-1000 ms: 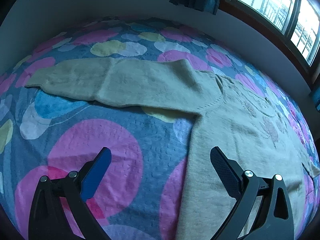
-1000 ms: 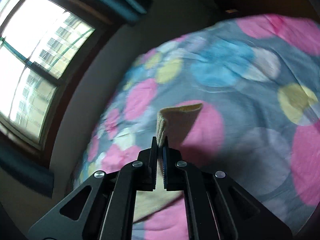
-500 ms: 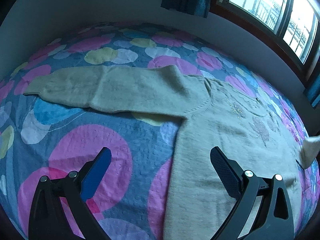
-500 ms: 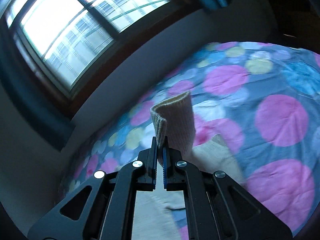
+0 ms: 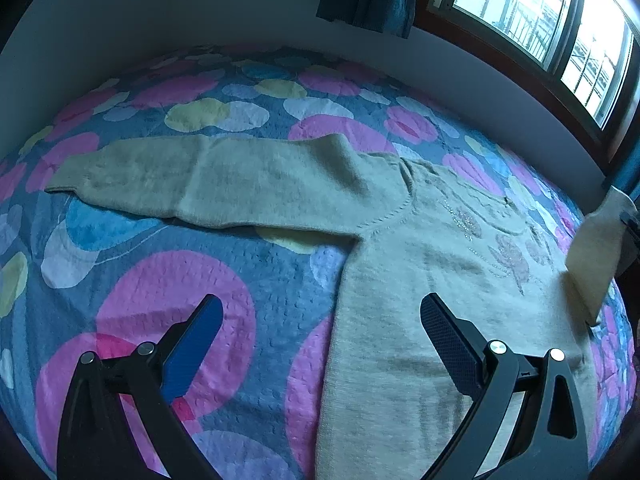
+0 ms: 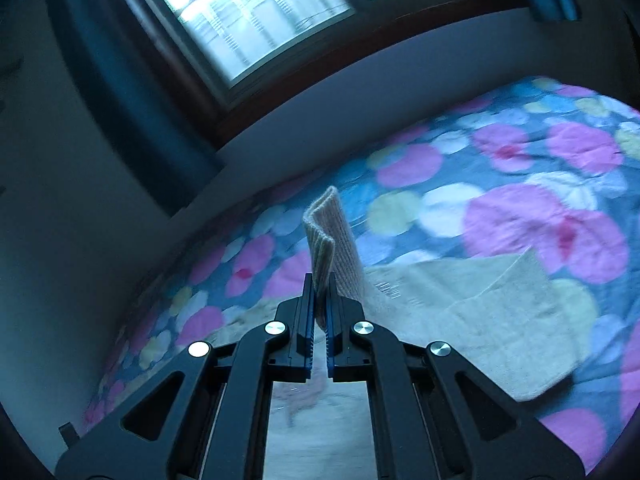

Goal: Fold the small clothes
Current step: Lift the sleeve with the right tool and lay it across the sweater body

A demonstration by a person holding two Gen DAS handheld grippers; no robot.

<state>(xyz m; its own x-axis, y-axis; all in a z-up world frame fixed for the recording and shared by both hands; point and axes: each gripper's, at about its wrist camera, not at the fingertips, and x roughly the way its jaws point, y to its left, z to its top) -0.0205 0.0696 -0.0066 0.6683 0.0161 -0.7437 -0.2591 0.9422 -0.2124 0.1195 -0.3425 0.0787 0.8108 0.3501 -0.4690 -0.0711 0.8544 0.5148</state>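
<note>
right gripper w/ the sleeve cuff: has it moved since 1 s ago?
Yes. The right gripper, shut on the sleeve cuff, swung in over the sweater body; in the left wrist view the lifted sleeve now shows beside the window-side edge.

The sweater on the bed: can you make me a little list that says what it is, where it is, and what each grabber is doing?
thing: beige knit sweater
where: spread flat on the spotted bedspread
one sleeve: stretched out flat
other sleeve: its cuff lifted off the bed
right gripper: jaws shut on the cuff
left gripper: jaws wide open, holding nothing, over the sweater's side edge
nearby: window
</note>
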